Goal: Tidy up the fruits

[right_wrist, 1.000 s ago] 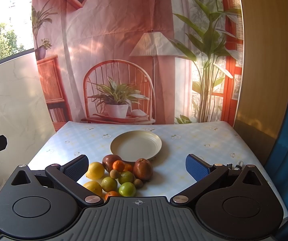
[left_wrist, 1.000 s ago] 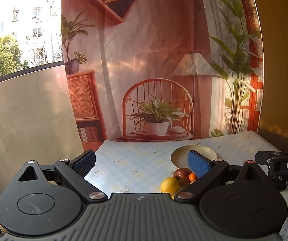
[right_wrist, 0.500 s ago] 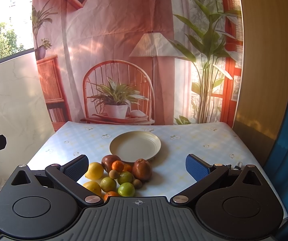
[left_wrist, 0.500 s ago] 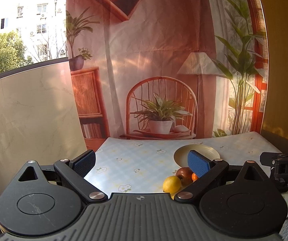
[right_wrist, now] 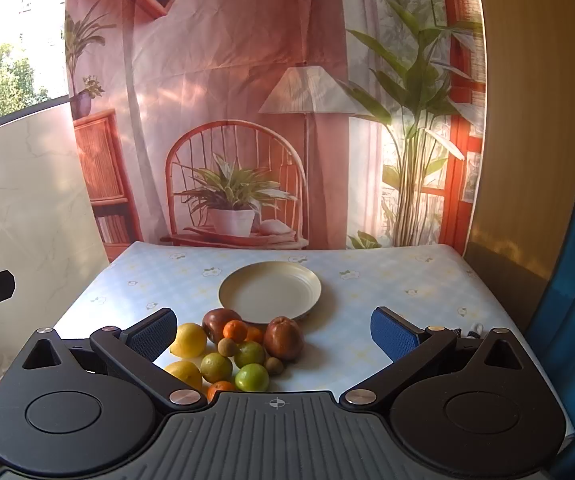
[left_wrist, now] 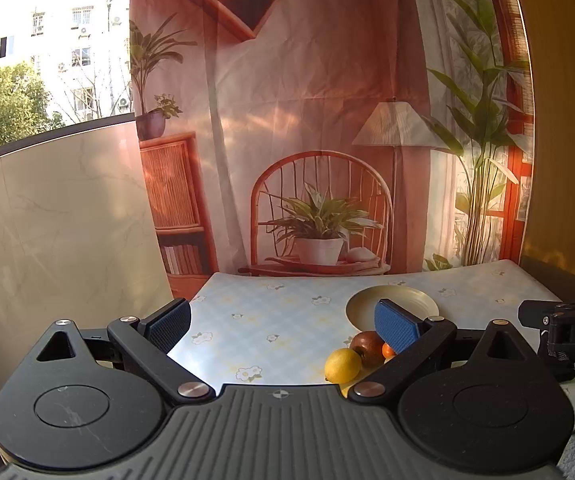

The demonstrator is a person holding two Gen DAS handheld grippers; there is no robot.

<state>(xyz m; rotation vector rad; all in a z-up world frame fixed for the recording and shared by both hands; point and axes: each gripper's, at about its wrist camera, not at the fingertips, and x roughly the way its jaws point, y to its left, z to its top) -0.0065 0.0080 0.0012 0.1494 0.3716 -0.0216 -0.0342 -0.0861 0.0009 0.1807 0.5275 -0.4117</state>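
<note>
White letters "DA" show on the right gripper [left_wrist: 567,332]. Cream plate [right_wrist: 270,292] lies bare, fruits [right_wrist: 239,350] heaped just beside it. Both grippers, left [left_wrist: 283,322] too, gape wide, holding nothing.

Warm daylight from upper left; window [left_wrist: 43,40] overexposed; soft shadow right of plate [right_wrist: 270,292]; strong fisheye curvature at edges; focus sharp.

A printed backdrop [right_wrist: 247,80] of a chair, lamp and plants hangs behind the table [right_wrist: 387,280] with its pale flowered cloth. A marble-look panel [left_wrist: 59,220] stands on the left, with sunlit trees [left_wrist: 3,100] and buildings beyond
</note>
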